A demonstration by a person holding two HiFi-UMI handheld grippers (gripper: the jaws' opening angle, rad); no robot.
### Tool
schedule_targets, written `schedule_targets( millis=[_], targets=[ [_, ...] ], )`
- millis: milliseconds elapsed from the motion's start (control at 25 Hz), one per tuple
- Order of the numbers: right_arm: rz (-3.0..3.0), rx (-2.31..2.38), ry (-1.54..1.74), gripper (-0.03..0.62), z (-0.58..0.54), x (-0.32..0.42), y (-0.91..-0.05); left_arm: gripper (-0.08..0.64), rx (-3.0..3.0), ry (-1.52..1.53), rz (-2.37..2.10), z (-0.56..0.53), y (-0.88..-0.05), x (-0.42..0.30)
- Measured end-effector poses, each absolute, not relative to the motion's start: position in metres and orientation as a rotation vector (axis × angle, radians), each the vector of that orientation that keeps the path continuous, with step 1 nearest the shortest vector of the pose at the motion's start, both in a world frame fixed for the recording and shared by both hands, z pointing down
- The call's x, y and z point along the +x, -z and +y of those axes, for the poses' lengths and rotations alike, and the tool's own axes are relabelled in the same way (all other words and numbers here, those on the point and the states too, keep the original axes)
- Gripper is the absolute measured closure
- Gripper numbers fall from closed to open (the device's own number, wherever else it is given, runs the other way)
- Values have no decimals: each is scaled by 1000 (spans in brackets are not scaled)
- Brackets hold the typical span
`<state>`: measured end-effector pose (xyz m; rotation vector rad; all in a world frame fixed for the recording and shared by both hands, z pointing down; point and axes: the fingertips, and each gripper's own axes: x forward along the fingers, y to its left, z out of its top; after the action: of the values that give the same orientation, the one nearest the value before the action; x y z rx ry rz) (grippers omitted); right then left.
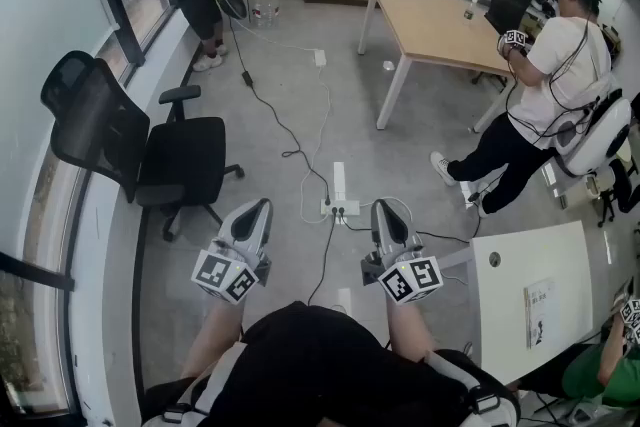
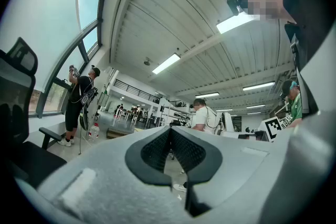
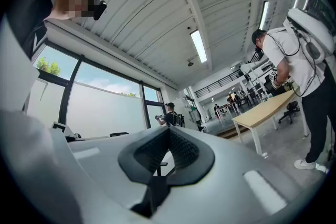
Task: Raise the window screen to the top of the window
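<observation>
Left of black office chair: window, long axis running along the wall; its screen indistinguishable. Chair stands between window and grippers. Right of chair: left gripper and right gripper, both clenched, empty; power strip between them.

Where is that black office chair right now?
In the head view, the black office chair stands at the left, by the window, just ahead of the left gripper.
</observation>
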<state>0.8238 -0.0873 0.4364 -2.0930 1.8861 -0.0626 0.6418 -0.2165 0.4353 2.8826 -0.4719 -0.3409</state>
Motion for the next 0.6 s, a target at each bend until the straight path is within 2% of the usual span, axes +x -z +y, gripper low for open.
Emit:
schedule_targets(
  millis=[600],
  targets=[
    [1899, -2090, 57, 590, -90, 829, -438, 560, 2877, 343, -480, -219, -439, 648]
  ],
)
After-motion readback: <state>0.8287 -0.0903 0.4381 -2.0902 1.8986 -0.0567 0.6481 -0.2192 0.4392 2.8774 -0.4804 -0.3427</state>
